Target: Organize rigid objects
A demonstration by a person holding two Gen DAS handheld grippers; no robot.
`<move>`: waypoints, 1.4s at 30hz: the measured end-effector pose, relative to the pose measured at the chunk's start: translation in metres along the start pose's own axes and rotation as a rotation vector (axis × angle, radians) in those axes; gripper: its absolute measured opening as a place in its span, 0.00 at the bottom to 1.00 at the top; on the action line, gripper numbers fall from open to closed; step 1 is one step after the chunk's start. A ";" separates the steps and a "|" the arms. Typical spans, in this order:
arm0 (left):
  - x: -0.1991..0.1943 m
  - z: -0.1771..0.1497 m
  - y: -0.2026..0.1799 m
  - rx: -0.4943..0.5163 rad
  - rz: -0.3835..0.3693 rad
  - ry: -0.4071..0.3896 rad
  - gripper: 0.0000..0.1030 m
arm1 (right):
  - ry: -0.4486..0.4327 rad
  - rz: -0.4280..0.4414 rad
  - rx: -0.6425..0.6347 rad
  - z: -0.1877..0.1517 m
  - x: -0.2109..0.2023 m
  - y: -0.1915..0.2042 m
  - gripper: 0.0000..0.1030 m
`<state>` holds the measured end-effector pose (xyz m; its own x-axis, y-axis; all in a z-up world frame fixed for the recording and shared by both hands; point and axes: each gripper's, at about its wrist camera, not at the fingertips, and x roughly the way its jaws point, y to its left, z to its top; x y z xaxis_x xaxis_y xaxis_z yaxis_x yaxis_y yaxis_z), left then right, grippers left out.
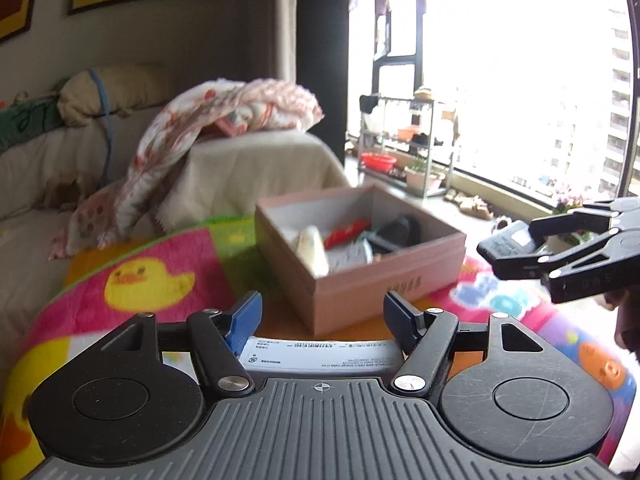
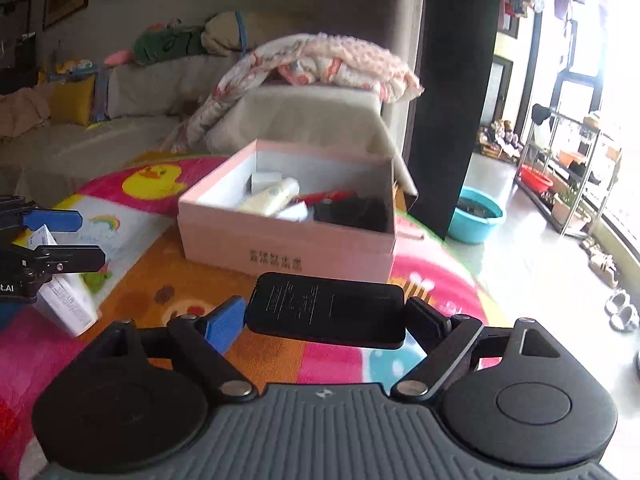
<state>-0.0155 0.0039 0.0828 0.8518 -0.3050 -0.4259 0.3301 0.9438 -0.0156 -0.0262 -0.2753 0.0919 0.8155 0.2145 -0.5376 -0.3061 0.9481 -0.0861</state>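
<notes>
An open pink cardboard box (image 1: 384, 280) (image 2: 280, 250) stands on a colourful duck-print mat (image 1: 168, 252). Inside lie a cream bottle (image 2: 272, 198), a red item (image 1: 346, 232), small white boxes and a black object (image 2: 354, 210). My left gripper (image 1: 322, 305) is shut on a white printed carton (image 1: 320, 354), held a little above the mat in front of the pink box. The right wrist view shows that gripper (image 2: 90, 240) and carton (image 2: 66, 300) at the left edge. My right gripper (image 2: 326, 309) is shut on a flat black device (image 2: 324, 300), just before the box's front wall. Its keypad and screen (image 1: 508, 240) show in the left wrist view.
A covered sofa with a patterned blanket (image 1: 224, 120) stands behind the mat. On the floor to the right sit a teal basin (image 2: 478, 216) and a metal rack (image 2: 568, 168) by the window. A dark pillar (image 2: 452, 100) rises behind the box. Small shoes (image 2: 624, 312) lie on the floor.
</notes>
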 end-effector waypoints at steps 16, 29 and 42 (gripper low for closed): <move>0.146 0.142 0.006 -0.117 -0.119 -0.112 0.67 | -0.221 -0.016 -0.100 0.093 0.069 0.010 0.84; 0.081 0.024 0.022 -0.152 0.001 0.137 0.67 | -0.010 0.044 -0.008 0.021 0.056 -0.007 0.84; 0.047 -0.064 -0.004 -0.107 0.187 0.253 0.75 | 0.206 -0.072 0.131 -0.030 0.073 0.033 0.99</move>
<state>-0.0027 -0.0057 0.0045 0.7609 -0.0968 -0.6416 0.1220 0.9925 -0.0050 0.0080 -0.2357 0.0245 0.7114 0.1059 -0.6947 -0.1741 0.9843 -0.0283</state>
